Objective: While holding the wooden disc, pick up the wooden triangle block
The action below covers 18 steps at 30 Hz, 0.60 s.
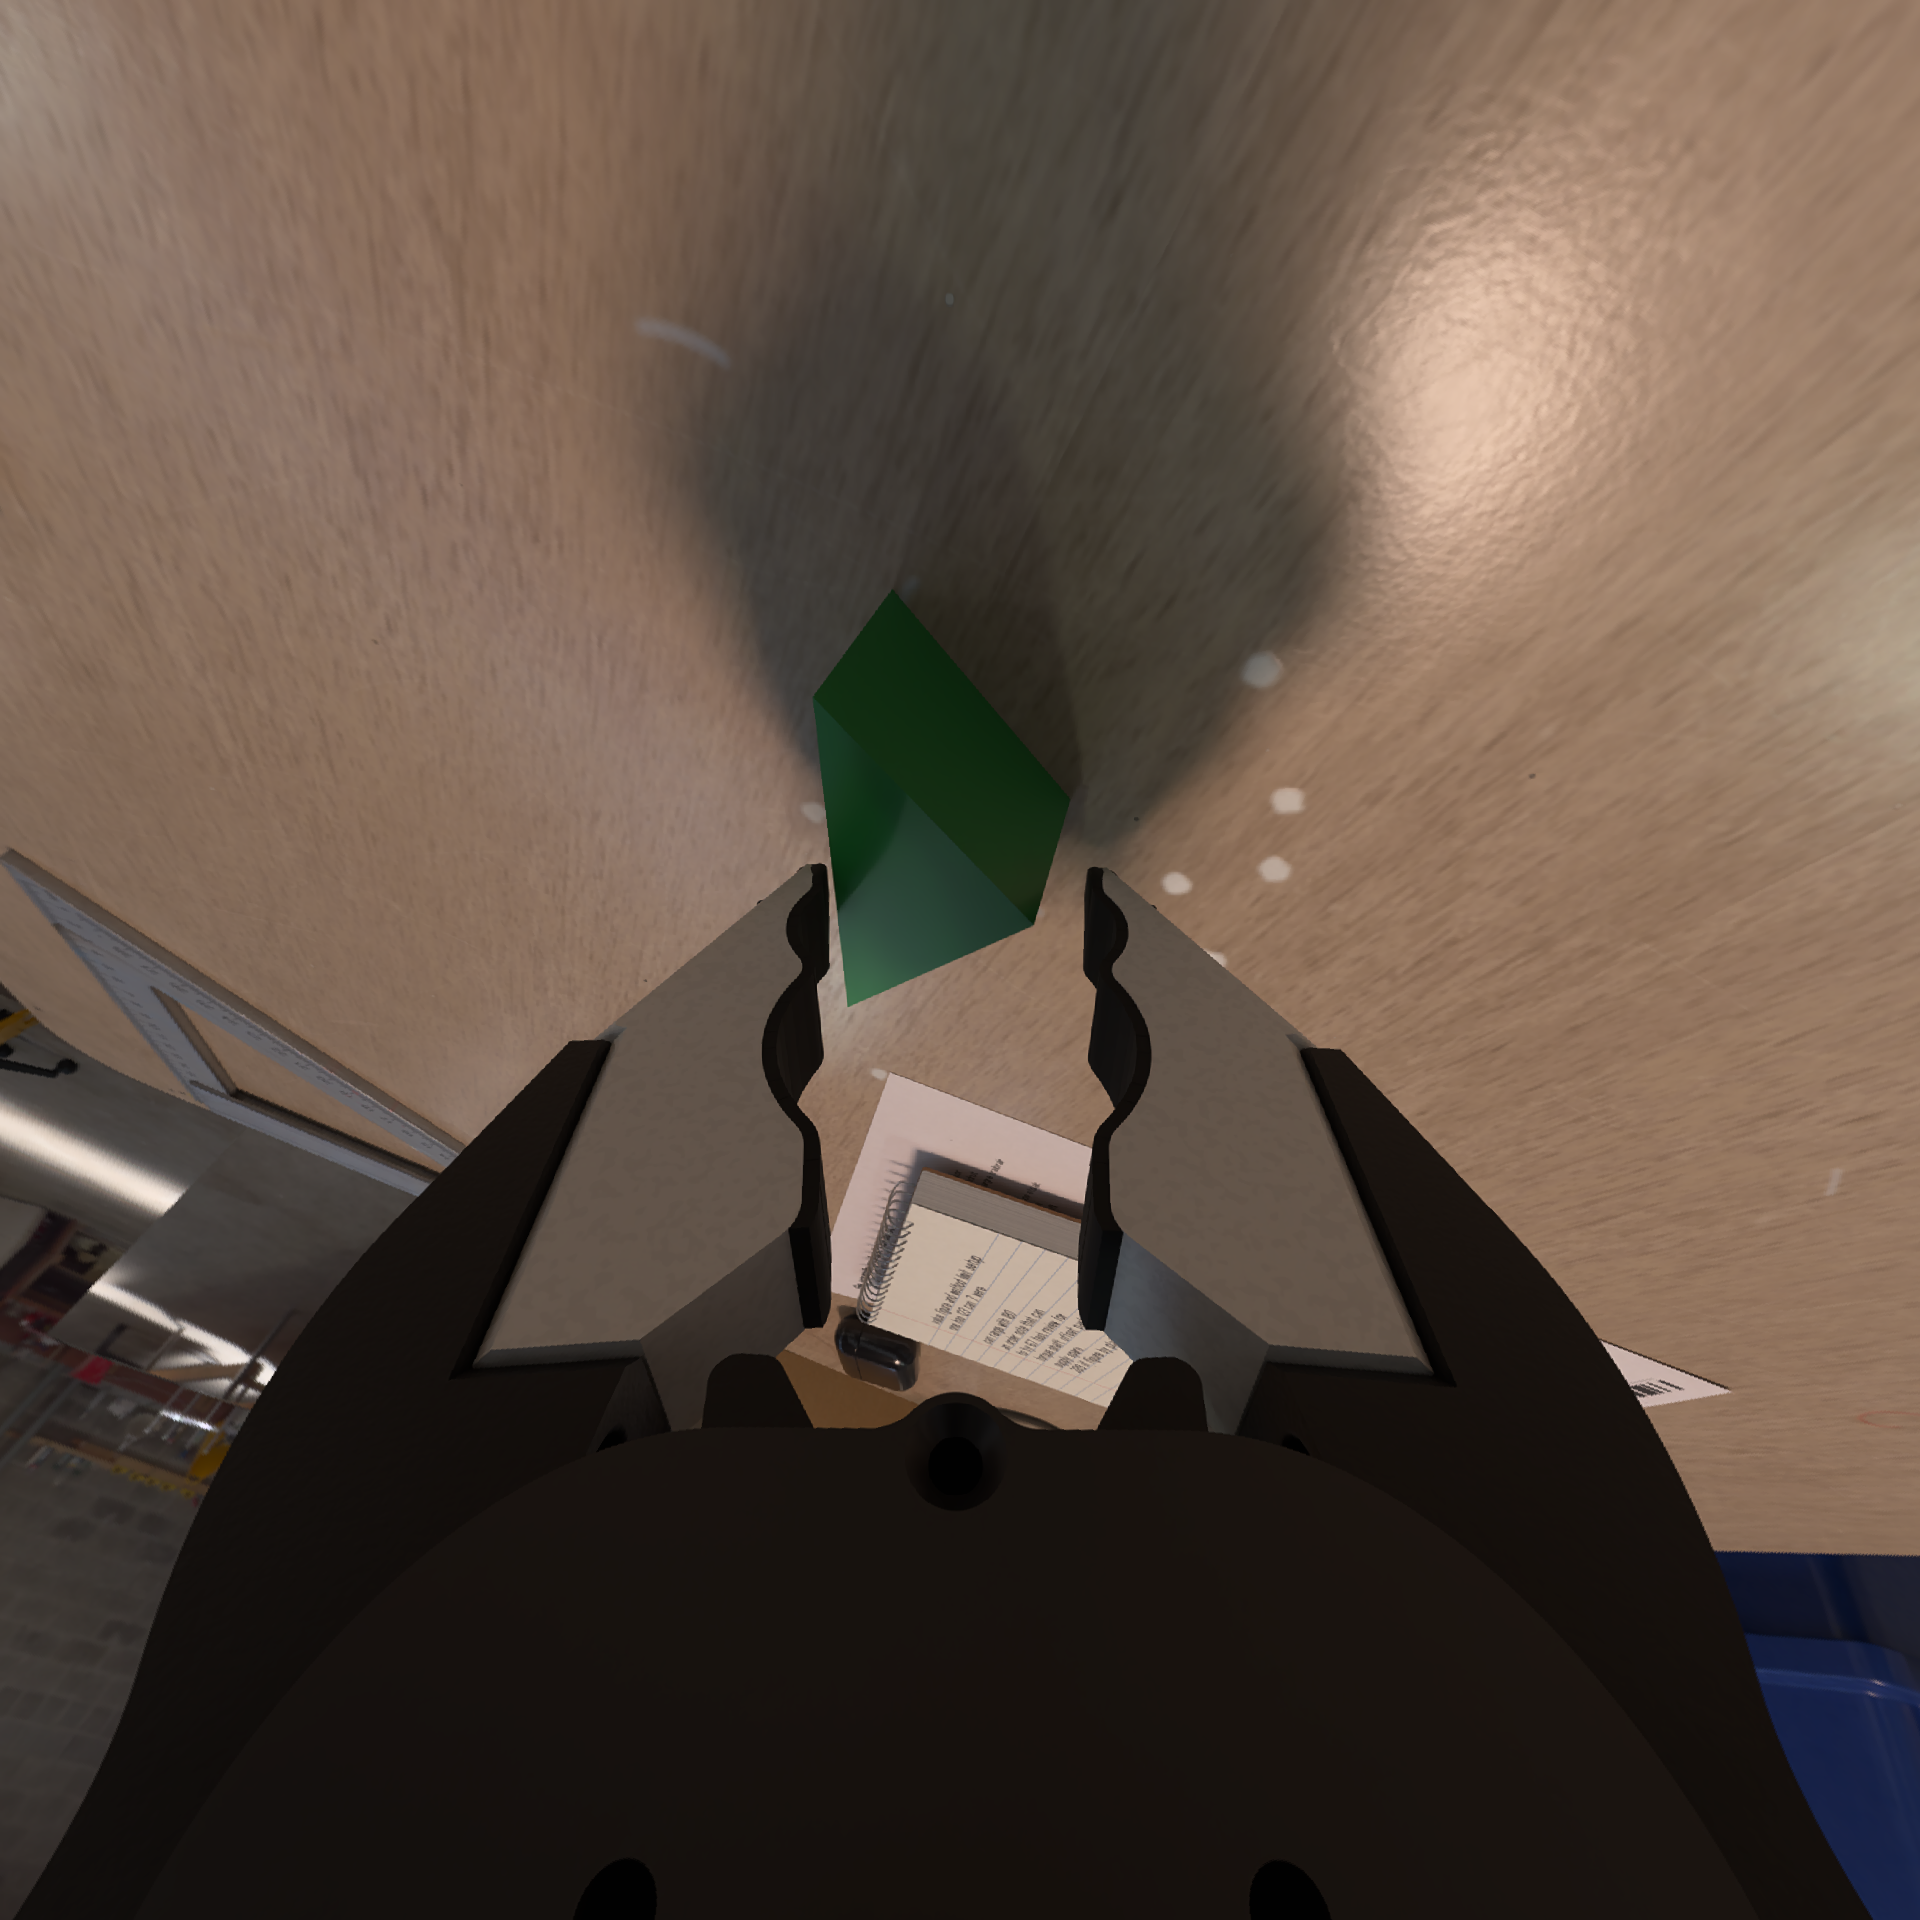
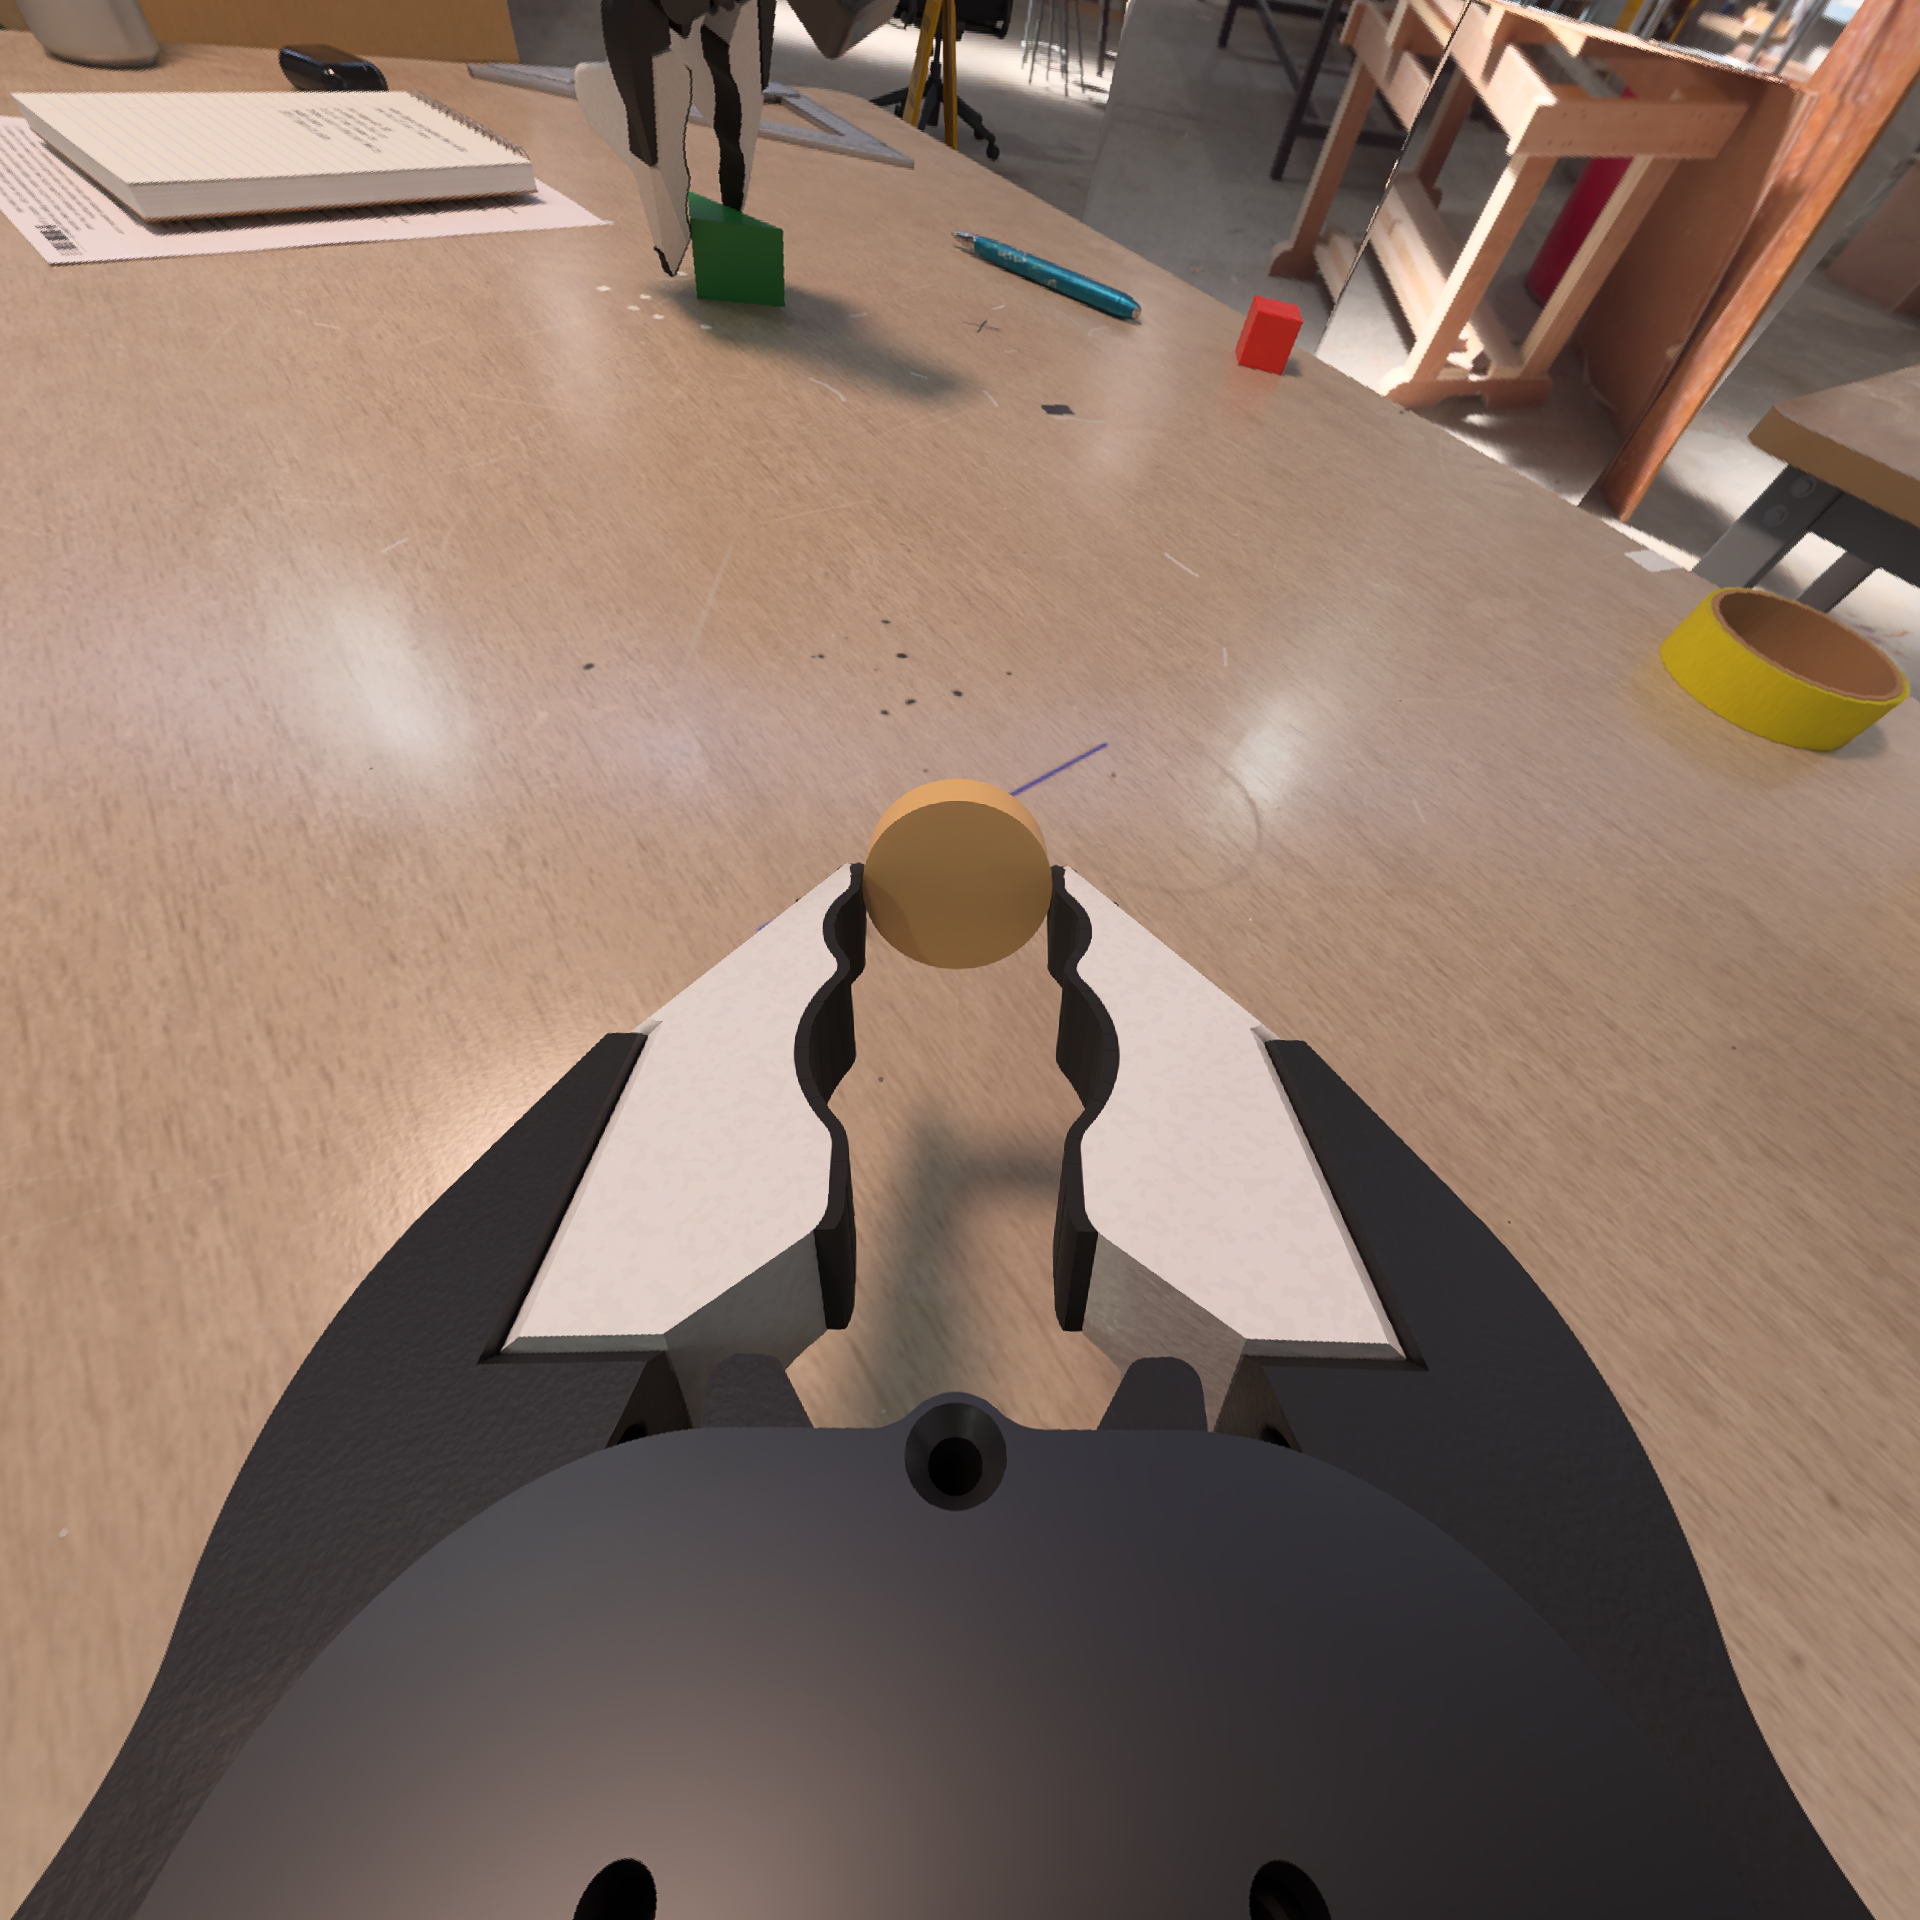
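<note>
The triangle block (image 1: 935, 810) is green and lies on the wooden table (image 1: 416, 520). In the left wrist view my left gripper (image 1: 956, 894) is open, its fingertips on either side of the block's near end. The left pad is very close to the block and a gap shows at the right pad. The right wrist view shows the same block (image 2: 740, 255) far off with the left gripper (image 2: 704, 223) straddling it from above. My right gripper (image 2: 956, 883) is shut on the round tan wooden disc (image 2: 956, 831) and holds it above the table.
A spiral notebook (image 2: 281, 145) on a paper sheet lies left of the block. A teal pen (image 2: 1049, 275), a red cube (image 2: 1268, 332) and a yellow tape roll (image 2: 1782, 670) lie near the table's right edge. A metal square (image 1: 208, 1039) and a blue bin (image 1: 1818, 1714) show in the left wrist view.
</note>
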Tool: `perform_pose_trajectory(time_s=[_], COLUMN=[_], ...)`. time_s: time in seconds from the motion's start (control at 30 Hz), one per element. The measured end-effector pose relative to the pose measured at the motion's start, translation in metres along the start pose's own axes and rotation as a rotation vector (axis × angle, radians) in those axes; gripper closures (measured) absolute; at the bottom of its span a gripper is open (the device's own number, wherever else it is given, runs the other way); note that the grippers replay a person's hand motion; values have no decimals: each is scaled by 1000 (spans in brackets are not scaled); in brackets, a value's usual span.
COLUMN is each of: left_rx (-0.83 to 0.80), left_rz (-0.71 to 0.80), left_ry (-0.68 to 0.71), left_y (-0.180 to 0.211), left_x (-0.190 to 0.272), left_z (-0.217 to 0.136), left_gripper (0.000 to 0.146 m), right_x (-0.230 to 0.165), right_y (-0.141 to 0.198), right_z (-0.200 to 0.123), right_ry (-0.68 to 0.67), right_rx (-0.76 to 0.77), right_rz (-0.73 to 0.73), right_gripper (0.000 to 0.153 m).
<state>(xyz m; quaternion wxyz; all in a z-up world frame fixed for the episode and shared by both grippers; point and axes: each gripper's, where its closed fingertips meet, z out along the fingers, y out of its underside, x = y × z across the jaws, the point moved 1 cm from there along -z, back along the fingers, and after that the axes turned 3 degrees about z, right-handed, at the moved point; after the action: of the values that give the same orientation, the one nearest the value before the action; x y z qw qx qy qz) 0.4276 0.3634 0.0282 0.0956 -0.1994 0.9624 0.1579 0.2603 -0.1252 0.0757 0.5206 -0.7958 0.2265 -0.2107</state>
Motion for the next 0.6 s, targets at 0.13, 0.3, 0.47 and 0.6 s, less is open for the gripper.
perform_pose_trajectory(time_s=[0.13, 0.3, 0.47, 0.6], left_rx=[-18, 312, 1059, 1514], left_rz=[19, -75, -159, -104], left_ry=[0, -136, -136, 92], left_y=[-1, -33, -96, -141], left_x=[-3, -21, 21, 114], left_z=[2, -53, -181, -245], left_gripper=[106, 105, 105, 105], right_x=[1, 1, 0, -1], right_y=[2, -2, -4, -4], right_z=[1, -1, -1, 1], right_ry=[-4, 0, -9, -9], right_rx=[-9, 13, 30, 28], right_rz=[6, 14, 35, 36], right_gripper=[118, 118, 118, 118])
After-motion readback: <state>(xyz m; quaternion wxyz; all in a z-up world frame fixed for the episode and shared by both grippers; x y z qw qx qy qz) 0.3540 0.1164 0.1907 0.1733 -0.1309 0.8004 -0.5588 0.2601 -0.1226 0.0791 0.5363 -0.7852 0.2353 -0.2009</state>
